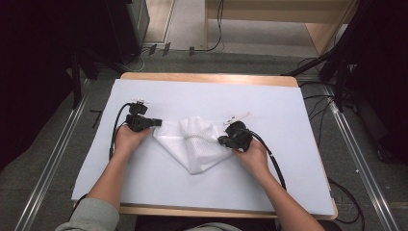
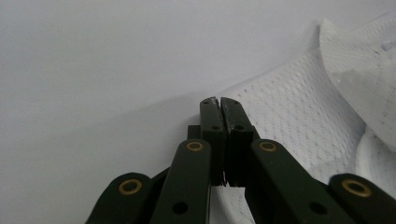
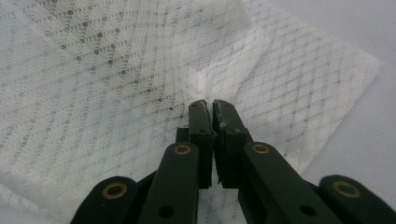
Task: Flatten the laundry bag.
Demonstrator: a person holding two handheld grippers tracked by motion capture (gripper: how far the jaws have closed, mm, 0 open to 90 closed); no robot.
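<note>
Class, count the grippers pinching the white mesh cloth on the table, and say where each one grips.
2. The left gripper pinches the white mesh cloth at its left corner; the right gripper pinches its right edge.

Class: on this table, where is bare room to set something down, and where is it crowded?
Free: the white sheet beyond the mesh cloth, its far-right stretch, and the near strip between the forearms. Crowded: the middle, where the left gripper and right gripper flank the cloth.
</note>
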